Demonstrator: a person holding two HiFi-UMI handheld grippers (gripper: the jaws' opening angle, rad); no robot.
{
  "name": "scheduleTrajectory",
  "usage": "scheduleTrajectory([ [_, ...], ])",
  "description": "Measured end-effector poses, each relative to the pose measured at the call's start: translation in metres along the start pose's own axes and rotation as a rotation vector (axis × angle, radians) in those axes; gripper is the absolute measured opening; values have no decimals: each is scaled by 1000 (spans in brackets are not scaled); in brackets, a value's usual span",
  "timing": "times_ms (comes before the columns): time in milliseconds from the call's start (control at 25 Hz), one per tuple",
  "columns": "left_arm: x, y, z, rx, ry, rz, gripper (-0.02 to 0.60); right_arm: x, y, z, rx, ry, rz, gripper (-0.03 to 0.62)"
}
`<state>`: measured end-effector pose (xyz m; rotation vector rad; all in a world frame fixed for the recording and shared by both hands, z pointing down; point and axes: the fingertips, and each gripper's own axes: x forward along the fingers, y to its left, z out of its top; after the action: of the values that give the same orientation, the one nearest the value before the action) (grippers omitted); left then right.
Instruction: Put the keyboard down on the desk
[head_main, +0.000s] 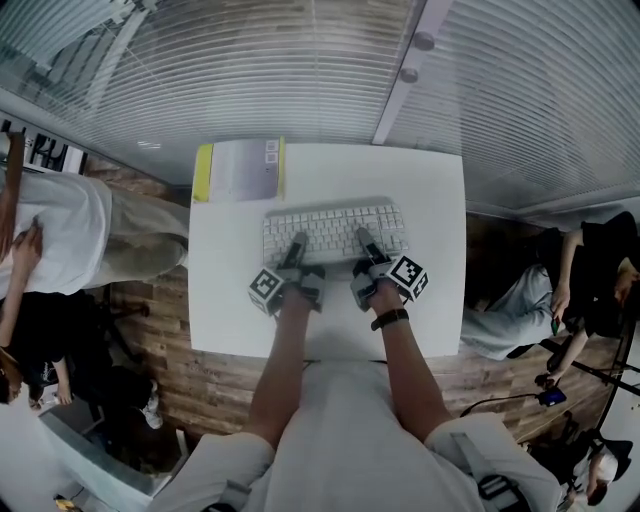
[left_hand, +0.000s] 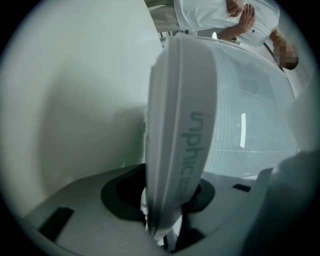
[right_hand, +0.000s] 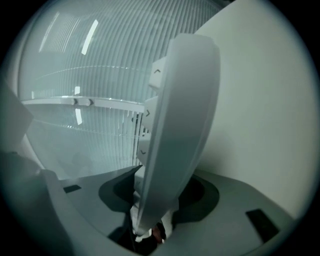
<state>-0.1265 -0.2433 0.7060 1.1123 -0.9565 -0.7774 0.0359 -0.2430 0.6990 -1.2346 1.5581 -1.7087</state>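
A white keyboard (head_main: 335, 232) lies flat over the middle of the white desk (head_main: 430, 300); whether it rests on the top I cannot tell. My left gripper (head_main: 297, 247) is at its near edge on the left, my right gripper (head_main: 365, 245) at the near edge on the right. In the left gripper view the keyboard (left_hand: 182, 115) runs edge-on out of the left gripper (left_hand: 165, 202), which is shut on it. In the right gripper view the keyboard (right_hand: 182, 115) stands between the jaws of the right gripper (right_hand: 157, 202), with dark gaps on both sides.
A yellow-edged grey box (head_main: 240, 170) lies on the desk's far left corner, just behind the keyboard. A ribbed glass wall (head_main: 300, 70) runs behind the desk. One person (head_main: 60, 240) stands to the left and another person (head_main: 590, 280) sits to the right.
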Motion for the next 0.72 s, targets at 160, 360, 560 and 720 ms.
scheduleTrajectory([
  [160,1,-2,-1,7,13,4,138,-15,5,-14,-55,94,103,193],
  [360,0,0,-1,7,12,6,138,-29,0,-41,-28,171,174,198],
  [560,-1,0,2,-2,6,7,138,-25,13,-68,-64,246,217,198],
  [720,-2,1,1,-7,8,11,138,-20,12,-76,-19,241,192,192],
])
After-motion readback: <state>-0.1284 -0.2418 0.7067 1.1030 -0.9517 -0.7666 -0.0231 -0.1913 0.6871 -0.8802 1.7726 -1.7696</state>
